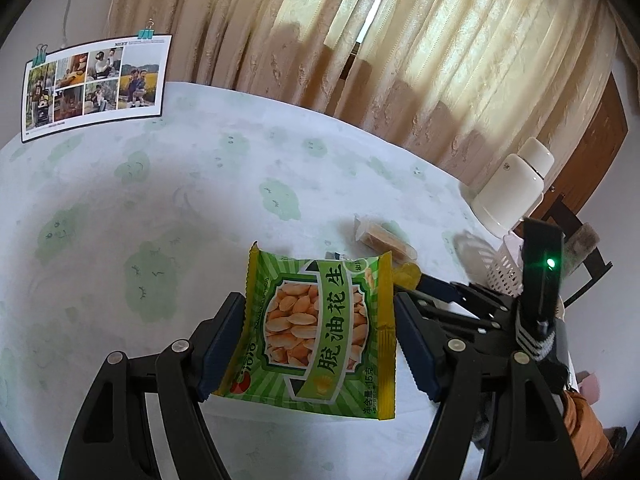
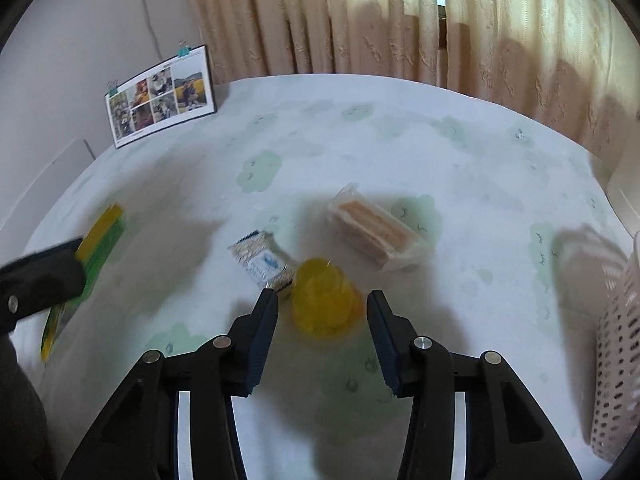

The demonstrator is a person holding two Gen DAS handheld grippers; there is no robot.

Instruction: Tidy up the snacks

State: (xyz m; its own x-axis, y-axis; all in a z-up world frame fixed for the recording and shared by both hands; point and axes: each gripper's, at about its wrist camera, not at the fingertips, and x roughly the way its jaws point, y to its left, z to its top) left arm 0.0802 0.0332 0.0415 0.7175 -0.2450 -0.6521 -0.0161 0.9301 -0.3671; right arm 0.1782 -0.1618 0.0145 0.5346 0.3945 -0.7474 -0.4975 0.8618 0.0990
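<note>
Left wrist view: green peanut packet (image 1: 320, 332) is clamped by left tongs (image 1: 320, 344) at lower centre; yellow jelly cup (image 2: 324, 304) is straddled, ungripped, by spread right tongs (image 2: 322, 340) on counter (image 2: 400, 152).

Left tongs (image 1: 320, 344) clamped; right tongs (image 2: 322, 316) parted (pitched downward).

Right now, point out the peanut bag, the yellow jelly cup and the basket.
peanut bag (image 1: 316, 332): left wrist view, middle of its printed front.
yellow jelly cup (image 2: 324, 304): right wrist view, centre of its body.
basket (image 2: 616, 344): right wrist view, its perforated side wall.
</note>
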